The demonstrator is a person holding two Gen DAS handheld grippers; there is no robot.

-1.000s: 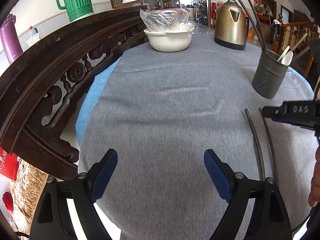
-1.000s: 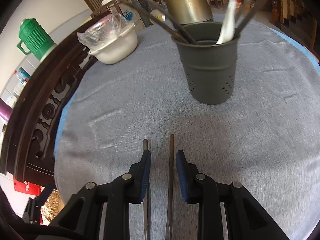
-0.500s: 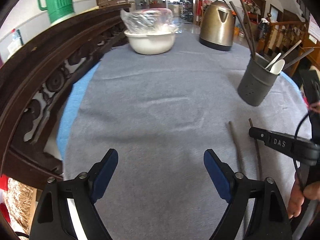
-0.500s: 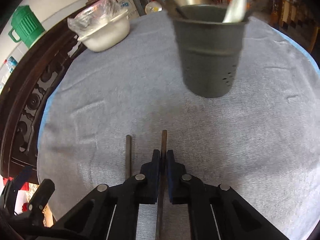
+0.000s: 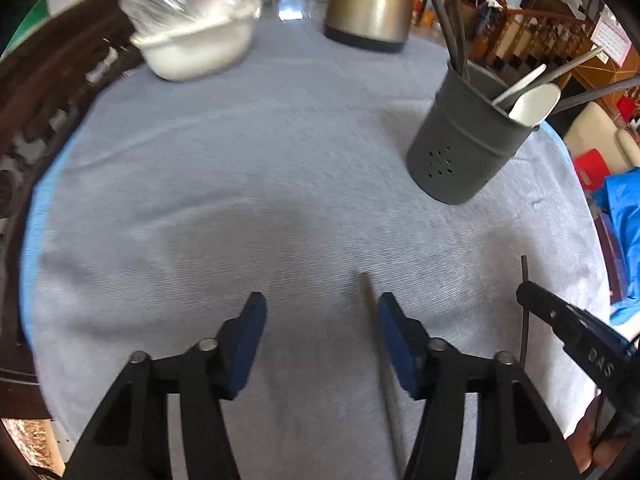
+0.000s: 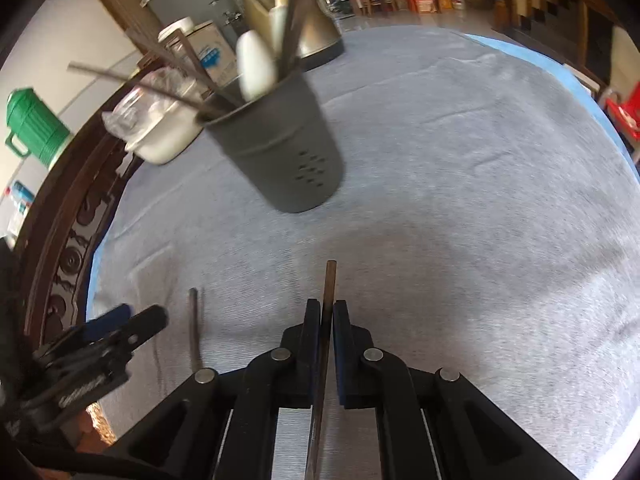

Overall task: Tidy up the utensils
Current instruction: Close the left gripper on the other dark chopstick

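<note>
The right gripper [image 6: 327, 316] is pinching one dark chopstick [image 6: 329, 288] between its blue pads, the stick's tip poking out ahead of the jaws. The left gripper [image 5: 320, 332] is hovering with its jaws spread wide over the grey tablecloth [image 5: 256, 184]; a second chopstick [image 5: 370, 300] is lying on the cloth just inside its right-hand finger. Ahead and to the right of those jaws, the grey perforated utensil holder [image 5: 464, 152] is standing, holding chopsticks and white spoons [image 5: 534, 104].
</note>
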